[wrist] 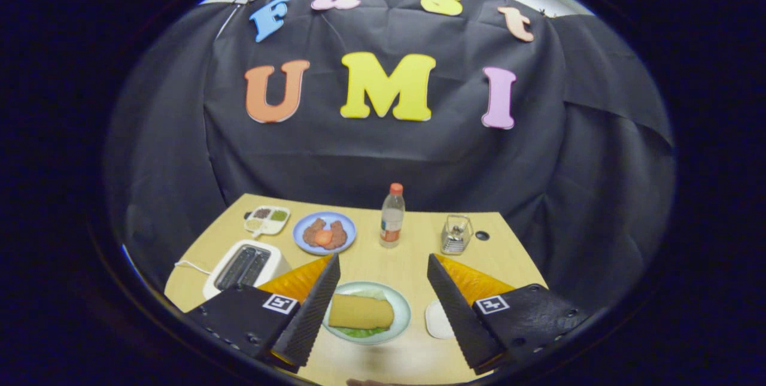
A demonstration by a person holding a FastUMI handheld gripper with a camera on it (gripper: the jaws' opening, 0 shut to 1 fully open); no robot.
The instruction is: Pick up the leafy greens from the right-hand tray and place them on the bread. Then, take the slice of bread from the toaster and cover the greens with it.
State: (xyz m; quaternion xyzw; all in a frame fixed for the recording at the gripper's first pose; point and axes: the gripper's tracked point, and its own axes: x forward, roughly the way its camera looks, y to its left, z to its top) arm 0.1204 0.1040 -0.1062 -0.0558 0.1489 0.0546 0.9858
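Claw (383, 257) released: both fingers spread wide, pressing on nothing, hovering above the desk (395, 356).

Between the fingers, and low, a pale green-rimmed plate (402, 320), taken here as the landmark. On it, a yellow-brown slice of bread (361, 311) lying flat. Under the slice, leafy greens (359, 332), showing as a frill at the plate's near edge and a paler fringe at its far edge. Judged from this: greens placed and covered, task at or very close to its end. Cannot tell whether a second slice lies beneath the leaves.

Handling, as a judgement: bread light, soft, easily dented or torn. Best pinched across its two long edges with a gentle squeeze, never by a corner. Greens limp, thin, near weightless, likely to slide or cling to a pad. Best gathered at the thickest bunch rather than by a single leaf tip.

Just right of the plate, beside the right finger, a small white tray (438, 320), nothing green seen on it.

Left of the plate and a little beyond, a white toaster (245, 266), slots dark, no slice seen standing up from them.

Beyond the plate, a blue plate (305, 245) with brown food and something orange. Next to that, straight behind the landmark, a clear bottle (392, 218) with a red cap. Far right of the plate, a small metal holder (455, 236). Farthest left, a white divided dish (267, 219).
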